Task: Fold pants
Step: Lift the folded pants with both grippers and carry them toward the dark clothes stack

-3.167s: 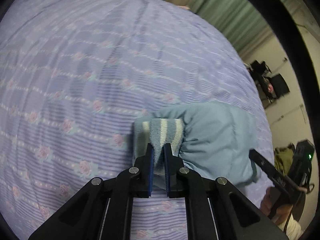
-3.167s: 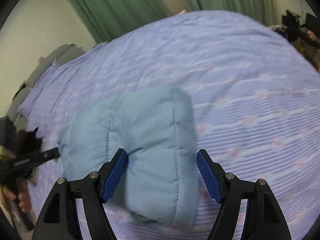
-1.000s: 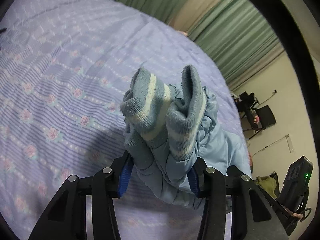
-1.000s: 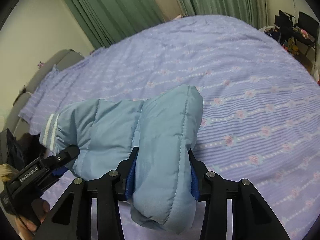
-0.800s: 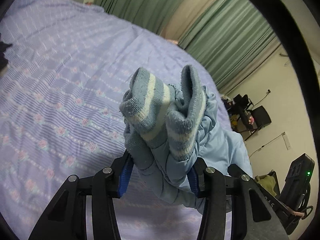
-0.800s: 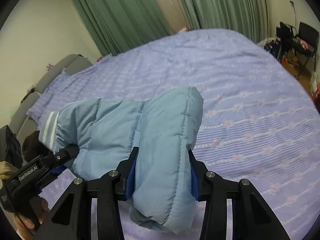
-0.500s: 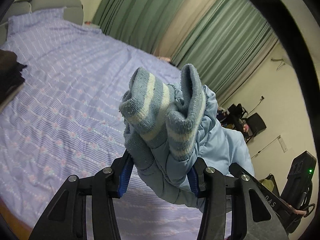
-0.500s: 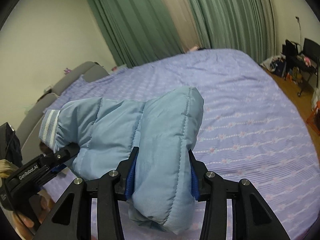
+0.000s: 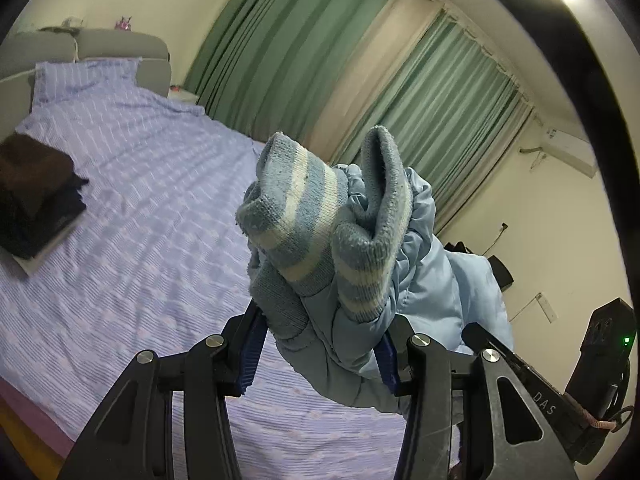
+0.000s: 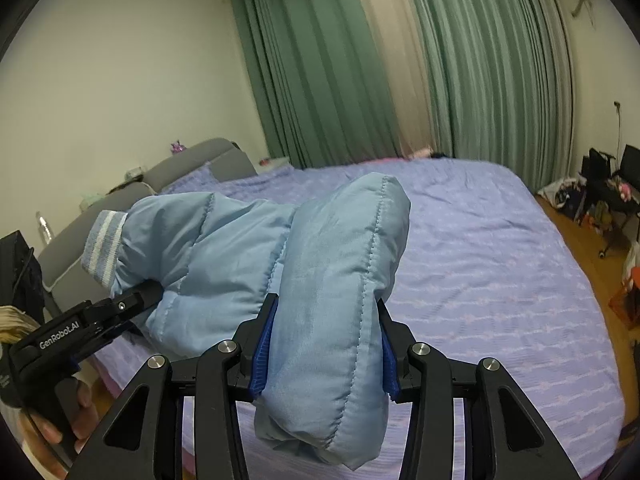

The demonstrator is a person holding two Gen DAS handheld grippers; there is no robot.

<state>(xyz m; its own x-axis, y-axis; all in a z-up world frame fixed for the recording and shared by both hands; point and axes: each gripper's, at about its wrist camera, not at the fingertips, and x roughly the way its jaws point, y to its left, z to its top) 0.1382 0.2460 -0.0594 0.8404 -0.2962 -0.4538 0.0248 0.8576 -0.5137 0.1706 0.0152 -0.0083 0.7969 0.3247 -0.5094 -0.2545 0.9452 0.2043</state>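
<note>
You hold the pants up in the air above the bed, and no part of them looks to touch it. Your left gripper is clamped on the cuff end, where the striped cuffs stick up past its fingers. Your right gripper is clamped on the fat folded end of the puffy bundle. The pants run sideways from one gripper to the other, so their long way goes left to right between your hands. In the right view the cuff end sits off to the left and a bit farther from that camera, with the left gripper biting just under it. The bed lies below and out in front of both grippers. A dark stack of folded clothes rests on the bed, far off on the left side. That is nearer your left hand. If the bundle goes there next, I think the left end should lead. I judge the folding looks nearly done.
</note>
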